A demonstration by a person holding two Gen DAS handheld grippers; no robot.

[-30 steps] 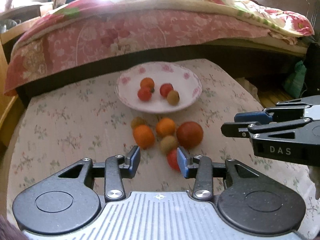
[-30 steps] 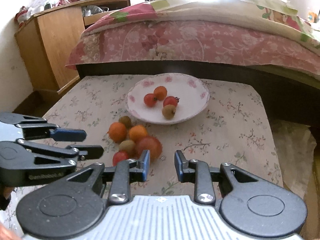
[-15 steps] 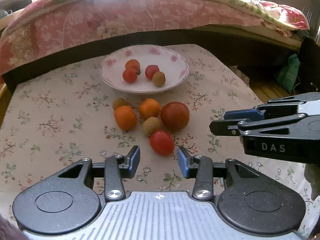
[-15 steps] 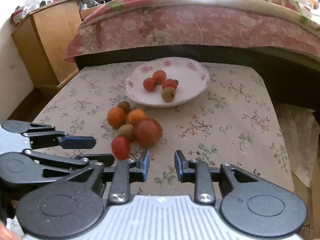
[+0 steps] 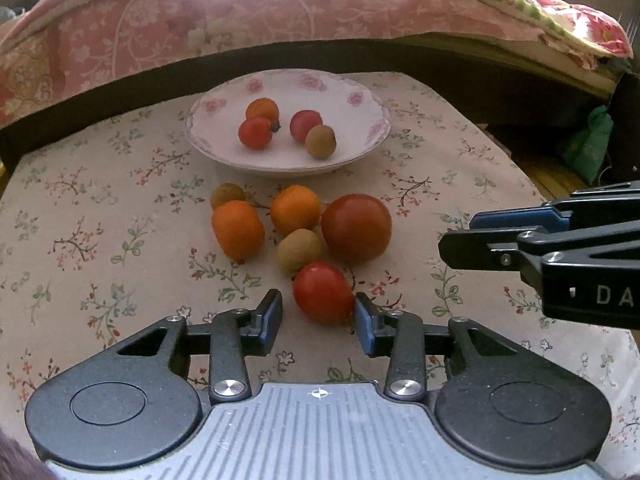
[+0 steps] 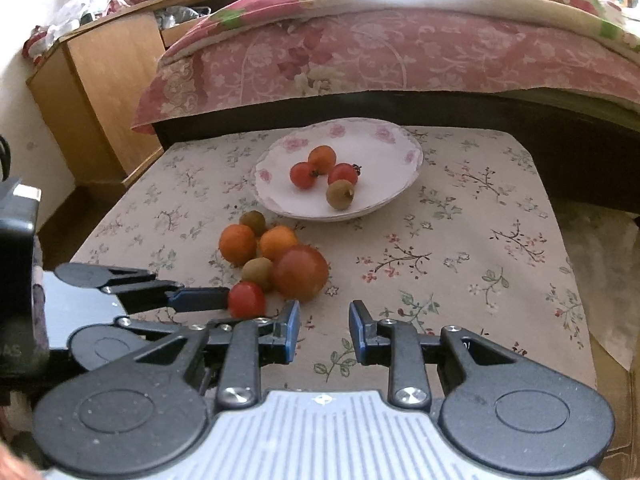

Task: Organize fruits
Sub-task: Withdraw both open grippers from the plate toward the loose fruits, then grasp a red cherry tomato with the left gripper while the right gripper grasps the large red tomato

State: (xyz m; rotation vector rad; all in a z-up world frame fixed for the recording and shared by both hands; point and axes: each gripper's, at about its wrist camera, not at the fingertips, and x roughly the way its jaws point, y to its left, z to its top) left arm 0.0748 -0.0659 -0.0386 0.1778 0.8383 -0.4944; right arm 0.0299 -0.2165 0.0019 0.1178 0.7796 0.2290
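A: Surface?
B: Flowered tablecloth point(image 5: 120, 208) in front of a bed point(image 5: 240, 20). Small red tomato point(image 5: 322, 292) lies on it, nearest of six loose fruits; plate point(image 5: 360, 100) behind holds four.
A: Your claws?
B: My left claw point(image 5: 318, 320) is spread, the tomato between its tips, touching the right one. My right claw point(image 6: 323, 330) is spread over bare cloth, holding nothing.

Both grippers low, jaws parted.
Left gripper point(image 5: 318, 322) open wide; right gripper point(image 6: 323, 330) open, empty, alongside.
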